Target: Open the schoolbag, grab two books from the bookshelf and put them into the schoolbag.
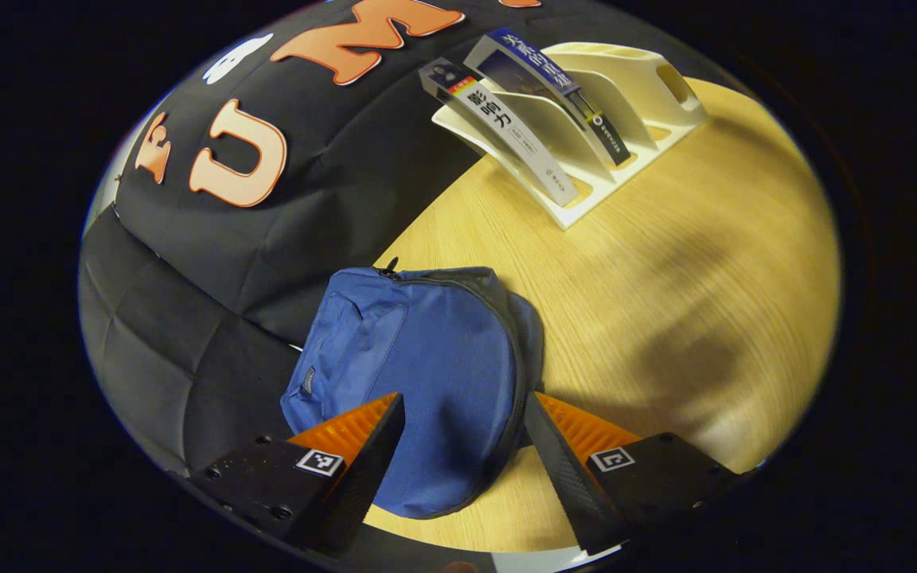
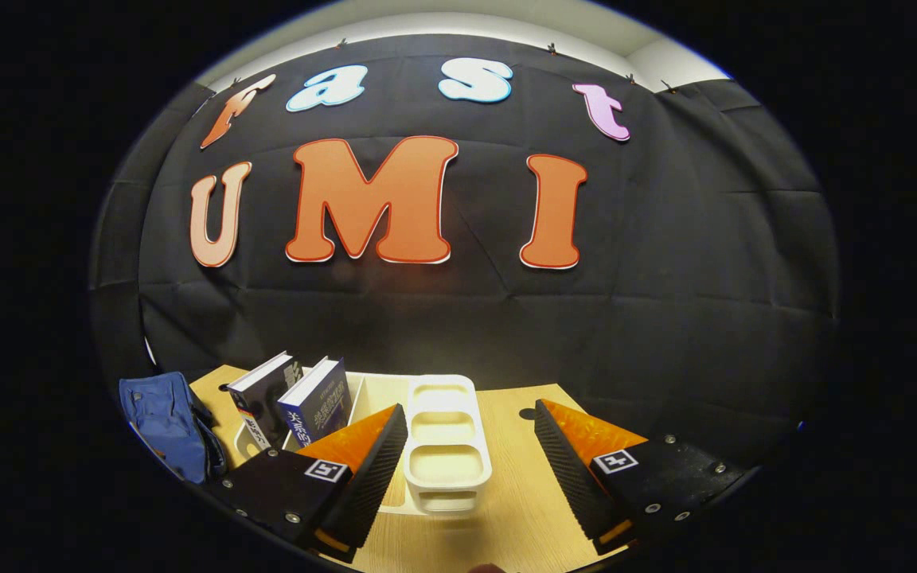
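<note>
Opening step: the bag lies zipped just ahead of the left gripper, its jaws spread and empty. The right gripper, also agape, faces the shelf; two books stand ahead-left. Next, the zipper pull needs pinching.

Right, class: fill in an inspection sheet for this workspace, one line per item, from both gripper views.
Surface: wooden table, bare around the items.
Job's things: blue schoolbag lying zipped shut; two books leaning in a white bookshelf rack.
Clutter: nothing seen.
Grippers: left gripper jaws open over the schoolbag; right gripper jaws open facing the rack.
Cables: nothing seen.
Surroundings: black cloth wall.
</note>
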### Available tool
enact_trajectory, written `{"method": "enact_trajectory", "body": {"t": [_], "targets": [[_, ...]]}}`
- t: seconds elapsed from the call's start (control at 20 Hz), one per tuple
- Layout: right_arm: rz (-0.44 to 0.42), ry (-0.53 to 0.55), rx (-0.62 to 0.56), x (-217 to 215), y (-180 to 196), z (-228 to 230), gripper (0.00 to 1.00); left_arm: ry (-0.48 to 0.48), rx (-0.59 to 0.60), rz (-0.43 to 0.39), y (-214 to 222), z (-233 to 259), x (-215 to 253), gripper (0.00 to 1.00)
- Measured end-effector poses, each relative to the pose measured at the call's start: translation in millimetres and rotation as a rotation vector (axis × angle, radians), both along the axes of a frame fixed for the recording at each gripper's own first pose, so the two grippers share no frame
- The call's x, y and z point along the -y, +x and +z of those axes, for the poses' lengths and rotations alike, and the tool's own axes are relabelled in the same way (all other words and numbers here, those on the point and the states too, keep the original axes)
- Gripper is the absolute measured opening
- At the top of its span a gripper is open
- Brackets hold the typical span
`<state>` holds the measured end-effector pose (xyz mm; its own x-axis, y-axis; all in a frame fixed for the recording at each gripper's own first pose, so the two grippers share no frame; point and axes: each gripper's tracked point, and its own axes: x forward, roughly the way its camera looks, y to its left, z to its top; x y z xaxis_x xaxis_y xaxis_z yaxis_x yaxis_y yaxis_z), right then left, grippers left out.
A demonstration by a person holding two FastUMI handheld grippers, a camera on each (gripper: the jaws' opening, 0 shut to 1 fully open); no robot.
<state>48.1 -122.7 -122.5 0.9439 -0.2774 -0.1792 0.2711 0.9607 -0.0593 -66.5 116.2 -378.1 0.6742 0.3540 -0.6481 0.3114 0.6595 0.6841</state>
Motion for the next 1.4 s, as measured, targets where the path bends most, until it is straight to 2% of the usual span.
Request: {"method": "enact_trajectory", "body": {"t": [0.25,0.3,0.35,0.45,0.5,0.55,0.75,0.8,0.85,0.9,1.0,1.4], "targets": [[-0.007,-0.011,0.0,5.3,-5.3,-0.7,0.96,0.099,0.016,-0.03,-1.2,-5.1,-2.5,0.95],[-0.007,-0.01,-0.005,5.5,-6.4,-2.8,0.96,0.091,0.012,-0.028,-1.4,-6.8,-0.3,0.92],[-0.009,-0.008,-0.008,5.7,-7.3,-3.3,0.96,0.09,0.008,-0.025,-1.7,-8.4,1.8,0.87],[-0.007,-0.006,-0.013,5.7,-8.2,-4.7,0.96,0.096,0.007,-0.031,-3.1,-10.4,4.5,0.61],[-0.005,-0.008,-0.013,5.7,-7.6,-4.4,0.96,0.09,0.011,-0.035,-2.1,-8.7,7.9,0.72],[-0.003,-0.012,-0.01,4.8,-7.5,-3.9,0.95,0.087,0.019,-0.035,-0.7,-4.4,11.1,0.56],[0.01,-0.016,-0.014,1.6,-6.3,-5.3,0.96,0.053,0.002,-0.011,-0.2,-6.2,8.9,0.4],[0.013,-0.017,-0.014,0.6,-6.5,-5.7,0.96,0.049,-0.011,0.006,0.4,-7.6,5.5,0.18],[0.015,-0.017,-0.014,0.5,-6.2,-5.1,0.96,0.042,-0.017,0.018,0.9,-7.2,4.8,0.24],[0.017,-0.016,-0.015,0.2,-6.1,-5.8,0.96,0.03,-0.009,0.02,2.4,-5.2,6.2,0.15],[0.017,-0.015,-0.013,-0.7,-5.8,-6.0,0.96,0.0,-0.006,0.039,2.9,0.9,6.7,0.1],[0.026,-0.006,-0.017,-10.1,-0.9,-8.3,0.96,-0.174,-0.011,0.113,15.6,39.3,0.5,0.02]]}}
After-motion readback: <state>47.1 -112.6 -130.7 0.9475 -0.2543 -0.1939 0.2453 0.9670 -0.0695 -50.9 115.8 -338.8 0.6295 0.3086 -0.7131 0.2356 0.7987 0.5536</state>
